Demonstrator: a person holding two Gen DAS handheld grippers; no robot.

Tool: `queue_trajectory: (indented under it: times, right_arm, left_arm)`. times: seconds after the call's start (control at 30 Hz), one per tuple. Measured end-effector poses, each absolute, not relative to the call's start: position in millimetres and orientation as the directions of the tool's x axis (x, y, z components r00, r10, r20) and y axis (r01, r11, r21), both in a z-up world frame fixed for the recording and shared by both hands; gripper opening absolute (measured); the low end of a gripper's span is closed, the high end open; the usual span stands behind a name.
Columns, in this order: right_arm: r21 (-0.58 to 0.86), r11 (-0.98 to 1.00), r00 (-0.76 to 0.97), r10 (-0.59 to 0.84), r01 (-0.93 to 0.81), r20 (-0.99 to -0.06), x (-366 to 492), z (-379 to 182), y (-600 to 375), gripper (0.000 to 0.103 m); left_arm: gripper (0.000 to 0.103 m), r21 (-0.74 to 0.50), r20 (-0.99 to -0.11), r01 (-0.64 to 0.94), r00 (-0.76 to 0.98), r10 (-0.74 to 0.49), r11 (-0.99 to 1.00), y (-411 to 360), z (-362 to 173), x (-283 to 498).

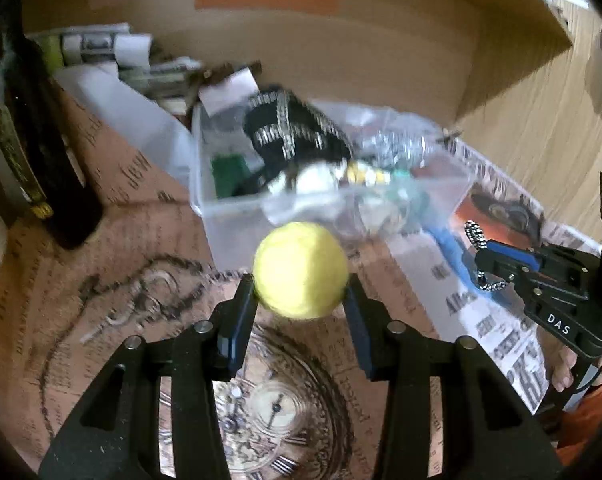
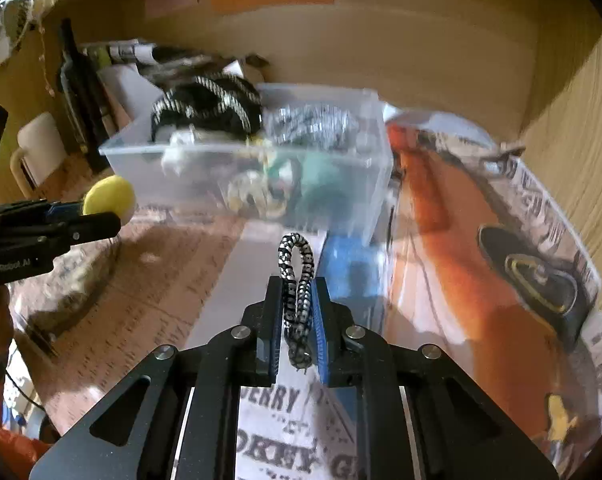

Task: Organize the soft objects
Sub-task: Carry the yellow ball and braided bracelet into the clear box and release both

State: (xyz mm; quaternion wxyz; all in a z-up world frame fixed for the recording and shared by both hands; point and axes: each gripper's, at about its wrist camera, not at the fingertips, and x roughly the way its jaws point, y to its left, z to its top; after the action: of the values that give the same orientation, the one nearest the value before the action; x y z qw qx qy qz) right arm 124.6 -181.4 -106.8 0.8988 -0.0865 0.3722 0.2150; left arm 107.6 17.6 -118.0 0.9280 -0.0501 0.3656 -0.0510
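A printed paper covering is spread over the work surface, presumably to protect it, and a clear plastic bin is set on it at about 12 o'clock from both grippers, within easy reach of either. The bin is already loaded with soft things: a black cord with silver flecks is piled at its far side, and a green item is seen through the near wall, so it is judged to be the collecting place. A yellow foam ball is clamped between the pads of the left gripper, lifted clear of the paper just short of the bin's near wall at 12 o'clock; the jaws are closed only to the ball's width, probably so that it is not crushed. A short loop of black-and-white braided cord is pinched in the right gripper, whose jaws are drawn narrow, the loop standing up toward the bin at 12 o'clock. Both items appear to be held ready for dropping in.
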Motion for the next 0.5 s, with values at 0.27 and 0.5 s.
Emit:
queue_trajectory:
  times: [0.27,0.5]
  right_arm:
    - [-0.011,0.886,0.709,0.363,-0.463,-0.604,127.0,-68.5,-177.5,0.013]
    - [-0.018,0.885,0.759,0.389,-0.465,-0.521,139.2,-41.6,-171.6,0.013]
  left_arm:
    - [0.043,-0.128,-0.579,0.026,0.810,-0.096,0.991,32.5,-78.4,104.2]
    - [0.043,-0.119,-0.542,0.015,0.837,-0.077,0.993,38.9,-59.6,121.6]
